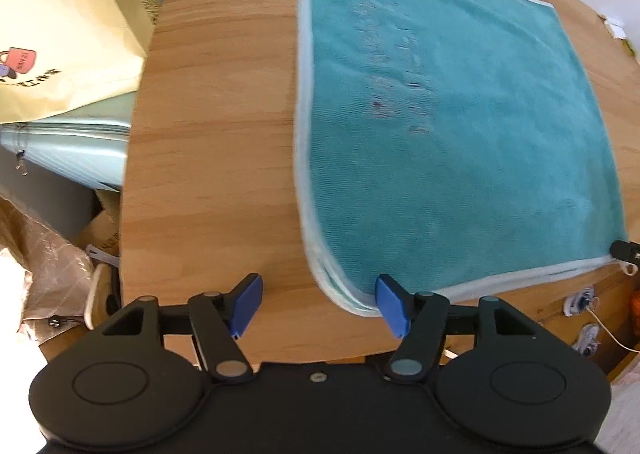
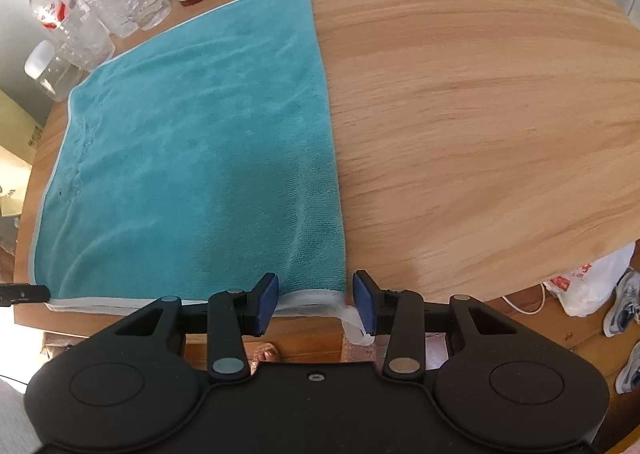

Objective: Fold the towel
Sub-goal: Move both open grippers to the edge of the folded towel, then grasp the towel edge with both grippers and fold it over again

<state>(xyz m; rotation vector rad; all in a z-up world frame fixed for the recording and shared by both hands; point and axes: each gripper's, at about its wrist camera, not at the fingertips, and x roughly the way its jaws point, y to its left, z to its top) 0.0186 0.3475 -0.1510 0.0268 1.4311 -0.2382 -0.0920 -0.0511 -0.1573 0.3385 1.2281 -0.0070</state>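
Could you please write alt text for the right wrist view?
A teal towel lies flat on a wooden table, with the open right gripper straddling its near right corner. Clear plastic bottles stand behind it.

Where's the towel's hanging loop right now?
In the right wrist view the loop hangs off the towel's near right corner over the table edge, just inside the open right gripper's right finger.

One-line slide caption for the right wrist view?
Open right gripper straddles the near right corner of a flat teal towel on a wooden table.
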